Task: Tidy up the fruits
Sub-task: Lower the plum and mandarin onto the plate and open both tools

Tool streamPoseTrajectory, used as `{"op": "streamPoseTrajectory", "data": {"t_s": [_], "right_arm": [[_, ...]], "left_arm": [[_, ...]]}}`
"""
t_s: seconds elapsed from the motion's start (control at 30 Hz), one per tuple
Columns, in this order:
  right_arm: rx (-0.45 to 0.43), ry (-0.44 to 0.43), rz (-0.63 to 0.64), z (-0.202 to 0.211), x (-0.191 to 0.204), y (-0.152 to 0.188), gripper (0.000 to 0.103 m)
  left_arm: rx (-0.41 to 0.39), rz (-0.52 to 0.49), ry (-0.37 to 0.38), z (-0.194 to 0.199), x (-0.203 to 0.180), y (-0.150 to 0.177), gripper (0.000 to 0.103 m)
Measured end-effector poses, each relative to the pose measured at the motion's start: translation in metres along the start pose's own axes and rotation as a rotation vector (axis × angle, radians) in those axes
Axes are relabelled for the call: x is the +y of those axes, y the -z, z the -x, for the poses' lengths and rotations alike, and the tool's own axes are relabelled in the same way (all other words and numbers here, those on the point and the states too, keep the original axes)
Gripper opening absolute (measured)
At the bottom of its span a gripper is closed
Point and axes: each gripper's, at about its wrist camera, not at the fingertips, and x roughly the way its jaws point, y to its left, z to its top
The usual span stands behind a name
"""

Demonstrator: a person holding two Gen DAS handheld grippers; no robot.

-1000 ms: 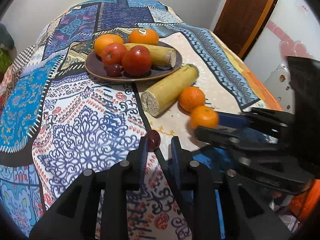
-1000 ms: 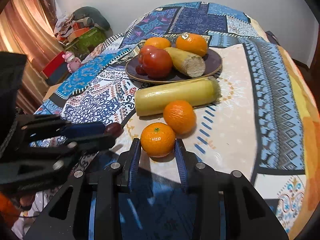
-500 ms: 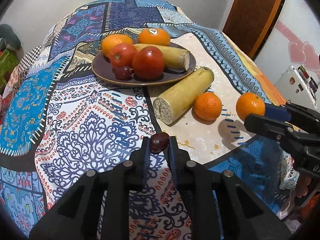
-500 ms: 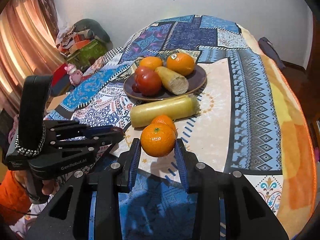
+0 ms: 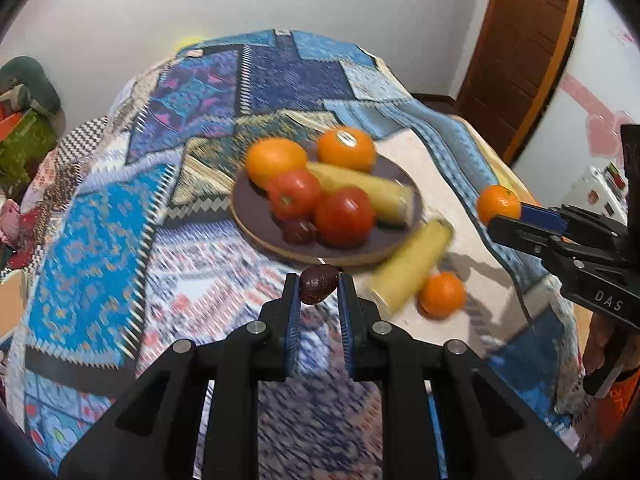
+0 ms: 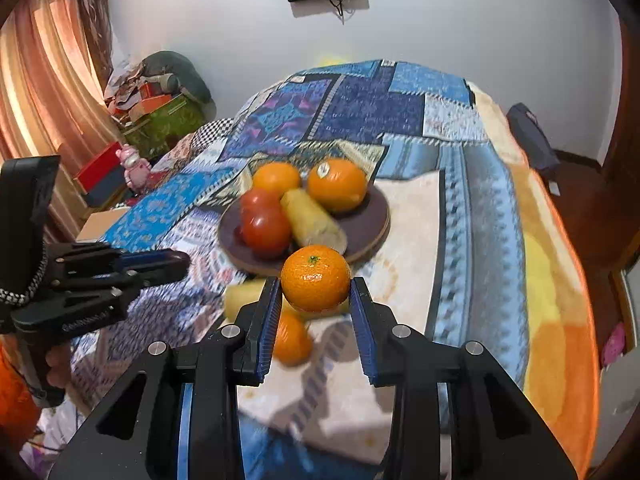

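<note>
My left gripper [image 5: 318, 286] is shut on a small dark red fruit [image 5: 317, 283], held above the cloth just in front of the purple plate [image 5: 256, 220]. My right gripper [image 6: 315, 293] is shut on a tangerine [image 6: 315, 278], lifted above the table; it also shows in the left wrist view [image 5: 499, 204]. The plate holds two oranges [image 5: 346, 149], two tomatoes [image 5: 344, 216], a yellow stalk piece [image 5: 360, 192] and another dark fruit [image 5: 298, 230]. A second yellow stalk piece [image 5: 412, 266] and a tangerine [image 5: 442, 294] lie on the cloth beside the plate.
The table wears a patchwork cloth [image 5: 100, 240] that drops off at all edges. A brown door [image 5: 524, 40] stands back right, boxes and bags [image 6: 160, 108] back left, a curtain [image 6: 48, 80] on the left.
Both grippers have risen with their fruit and moved toward the plate. The dark fruit and the tangerine left the cloth between one second ago and now.
</note>
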Motion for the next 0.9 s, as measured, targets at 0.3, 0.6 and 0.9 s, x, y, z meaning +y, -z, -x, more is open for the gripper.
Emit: {"op": "streamPoseTrajectory", "data": {"t_s": [0.3,0.6,0.9], "right_arm": [[0.024,0.046,0.037,-0.042,-0.017,-0.033,0.032],[0.14,0.052,0.032,-0.094,-0.038,-0.044,0.032],[0.163,0.061,0.074,-0.101,-0.034,-0.042,0.033]], "left_arm": [[0.028,0.077,-0.023,-0.037,0.039,-0.032,0.018],[0.057,0.061,-0.025,-0.065,0.044,-0.04,0.018],[0.074,0.053,-0.025,-0.074,0.043,-0.039,0.032]]}}
